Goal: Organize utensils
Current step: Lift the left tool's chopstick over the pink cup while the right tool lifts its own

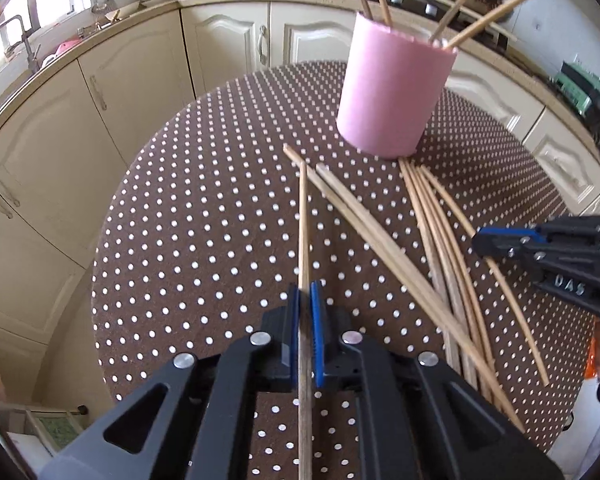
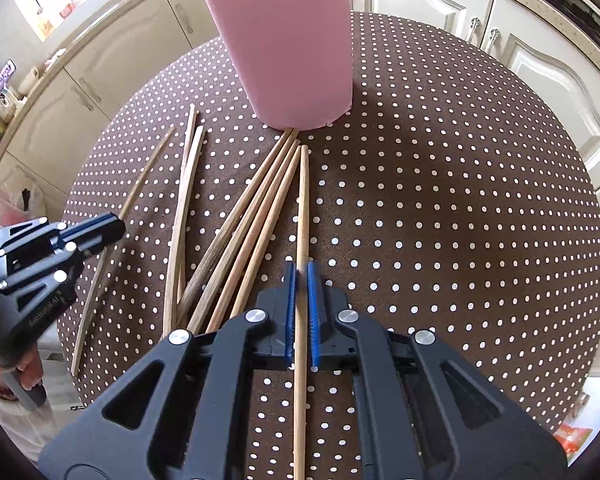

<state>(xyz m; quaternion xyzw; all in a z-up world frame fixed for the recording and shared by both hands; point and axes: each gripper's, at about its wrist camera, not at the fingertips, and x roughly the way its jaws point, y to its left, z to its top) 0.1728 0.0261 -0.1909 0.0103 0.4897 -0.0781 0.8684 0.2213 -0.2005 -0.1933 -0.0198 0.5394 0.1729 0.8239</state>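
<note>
The left gripper [image 1: 305,296] is clamping one chopstick [image 1: 303,216] near the table's [image 1: 180,240] middle. The right gripper [image 2: 301,280] is pinching another stick [image 2: 302,208] (jaws nearly closed), its tip lying just short of the pink cup [image 2: 288,48].

White raised letters reading "DAS" are seen on the black body of the right tongs [image 1: 485,243] in the left wrist view. In the right wrist view, a line of small pale lettering is printed along the black body of the left tongs [image 2: 114,226], but it is too blurred to be read. No other legible text, number or sign is found.
</note>
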